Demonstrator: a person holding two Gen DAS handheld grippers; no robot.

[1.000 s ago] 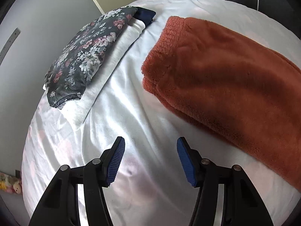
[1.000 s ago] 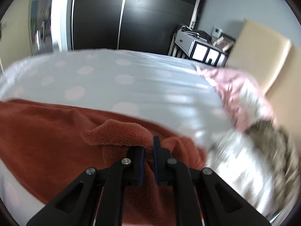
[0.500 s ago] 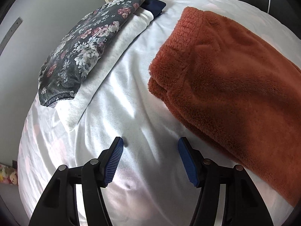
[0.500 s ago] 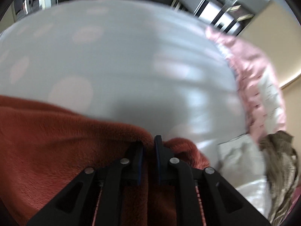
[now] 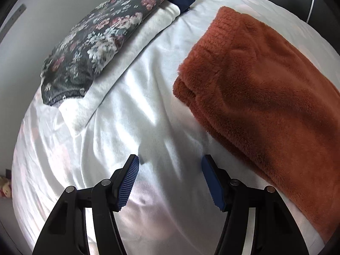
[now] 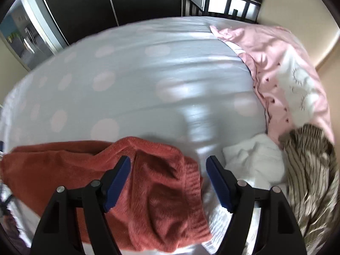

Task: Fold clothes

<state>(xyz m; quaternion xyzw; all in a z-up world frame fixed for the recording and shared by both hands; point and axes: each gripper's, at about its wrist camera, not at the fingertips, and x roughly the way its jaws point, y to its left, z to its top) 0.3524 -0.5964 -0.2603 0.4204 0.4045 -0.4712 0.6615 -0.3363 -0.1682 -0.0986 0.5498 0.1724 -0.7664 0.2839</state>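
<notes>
White bed sheet (image 5: 148,110) beneath. Left hand-held gripper (image 5: 170,179) spread, empty, over bare sheet at frame bottom. Right hand-held gripper (image 6: 167,179) jaws just sprung apart, released; rust fleece garment (image 6: 153,191) lies between them, lower centre. Floral garment (image 5: 99,40) upper left.

Two wrist fisheye views — both steeply downward, close over the bed (image 5: 148,106).
Left view faces the folded stack by the wall; right view faces the pink bedding (image 6: 282,68) and dark wardrobe — both share the rust fleece (image 5: 265,89), the right nearer.
</notes>
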